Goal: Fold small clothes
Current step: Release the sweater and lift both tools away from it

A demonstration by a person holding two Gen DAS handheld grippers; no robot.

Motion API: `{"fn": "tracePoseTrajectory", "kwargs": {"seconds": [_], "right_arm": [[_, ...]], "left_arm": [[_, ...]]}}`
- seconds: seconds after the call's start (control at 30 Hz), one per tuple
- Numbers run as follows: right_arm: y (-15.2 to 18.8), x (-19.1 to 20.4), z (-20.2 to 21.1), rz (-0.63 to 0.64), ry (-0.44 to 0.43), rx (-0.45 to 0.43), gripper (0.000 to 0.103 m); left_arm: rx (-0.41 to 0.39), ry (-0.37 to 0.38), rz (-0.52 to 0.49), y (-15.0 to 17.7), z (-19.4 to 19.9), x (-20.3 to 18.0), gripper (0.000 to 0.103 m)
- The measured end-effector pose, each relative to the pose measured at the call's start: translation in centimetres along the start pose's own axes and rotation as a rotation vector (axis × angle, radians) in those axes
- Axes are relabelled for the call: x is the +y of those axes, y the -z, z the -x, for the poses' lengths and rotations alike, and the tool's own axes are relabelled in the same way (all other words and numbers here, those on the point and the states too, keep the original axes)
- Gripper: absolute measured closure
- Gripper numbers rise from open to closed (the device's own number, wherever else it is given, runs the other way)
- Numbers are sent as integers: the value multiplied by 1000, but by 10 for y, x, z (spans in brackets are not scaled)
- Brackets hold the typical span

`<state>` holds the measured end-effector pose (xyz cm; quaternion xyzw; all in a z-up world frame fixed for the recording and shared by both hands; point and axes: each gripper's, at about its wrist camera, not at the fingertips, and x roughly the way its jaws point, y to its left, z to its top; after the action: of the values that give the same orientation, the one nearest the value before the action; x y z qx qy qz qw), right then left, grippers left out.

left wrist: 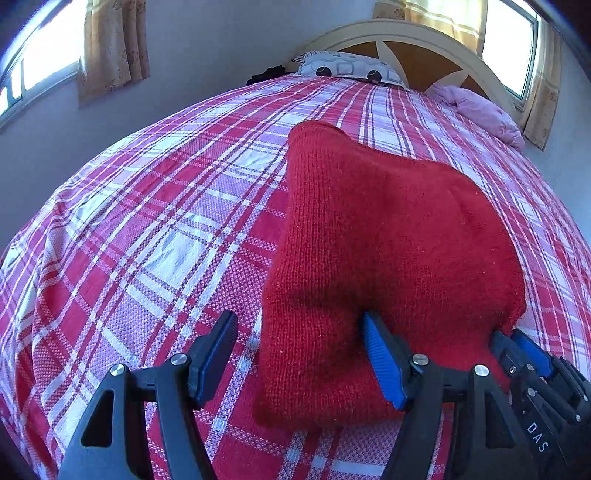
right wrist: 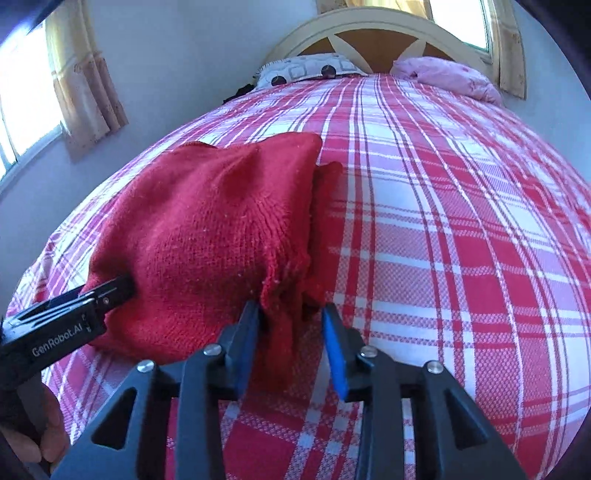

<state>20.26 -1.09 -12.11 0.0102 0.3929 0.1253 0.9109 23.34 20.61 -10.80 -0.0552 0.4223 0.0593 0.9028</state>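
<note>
Item: red knit garment (left wrist: 369, 258), centre frame, on plaid bed (left wrist: 147, 221). Left gripper (left wrist: 299, 362) agape astride its near edge; right gripper (right wrist: 291, 347) parted around the hem. Advice: clamp both corners evenly, then fold.

The knitted garment (left wrist: 384, 258) lies on the bed cover (left wrist: 147, 229). At twelve o'clock sits a pillow (left wrist: 347, 68); a bundle (left wrist: 480, 110) lies at one o'clock.

Bare plaid bedspread (left wrist: 147, 229) lies left and right of the red knit garment (left wrist: 369, 258); pillow (left wrist: 347, 68) and pink cloth (right wrist: 447, 77) crowd the headboard (right wrist: 376, 22).
</note>
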Motion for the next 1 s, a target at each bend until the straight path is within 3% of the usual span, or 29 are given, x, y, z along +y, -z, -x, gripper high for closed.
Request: {"fn": "tracePoseTrajectory", "kwargs": {"seconds": [0.33, 0.5, 1.0], "right_arm": [[-10, 1, -11, 10, 36, 12, 65], [-8, -11, -10, -57, 18, 8, 50], [4, -15, 7, -105, 6, 23, 42]], "left_arm": [[6, -18, 12, -3, -6, -4, 32], [9, -22, -8, 0, -1, -4, 31], [20, -36, -60, 18, 24, -10, 31]]}}
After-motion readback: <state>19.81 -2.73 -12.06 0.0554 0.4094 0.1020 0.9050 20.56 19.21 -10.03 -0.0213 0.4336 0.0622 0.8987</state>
